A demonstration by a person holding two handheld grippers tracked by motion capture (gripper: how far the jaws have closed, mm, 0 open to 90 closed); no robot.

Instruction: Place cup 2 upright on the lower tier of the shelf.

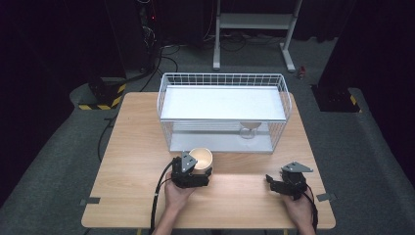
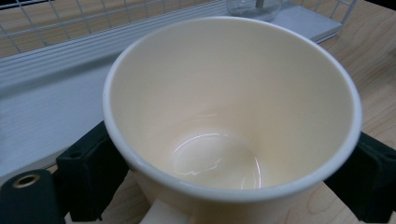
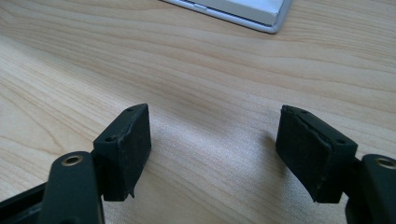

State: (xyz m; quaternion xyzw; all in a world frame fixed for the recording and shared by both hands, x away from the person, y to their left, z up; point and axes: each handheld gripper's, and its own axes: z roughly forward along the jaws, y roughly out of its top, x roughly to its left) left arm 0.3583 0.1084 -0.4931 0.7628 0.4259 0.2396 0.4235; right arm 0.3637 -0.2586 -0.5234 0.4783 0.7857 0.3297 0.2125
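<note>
A cream cup (image 1: 201, 158) stands upright on the wooden table (image 1: 132, 147), just in front of the white wire rack (image 1: 222, 111). My left gripper (image 1: 195, 172) is shut on the cream cup (image 2: 233, 112), one black jaw against each side of it; the cup is empty inside. My right gripper (image 1: 276, 182) rests low over the table near the front right, open, with bare wood between its pads (image 3: 123, 149). A clear glass (image 1: 249, 130) sits on the rack's lower shelf at the right.
The wire rack has a white upper shelf (image 1: 222, 102) and a lower tray whose corner (image 3: 261, 14) lies ahead of my right gripper. Beyond the table stand a white metal frame (image 1: 254, 29) and dark equipment with cables (image 1: 147, 34).
</note>
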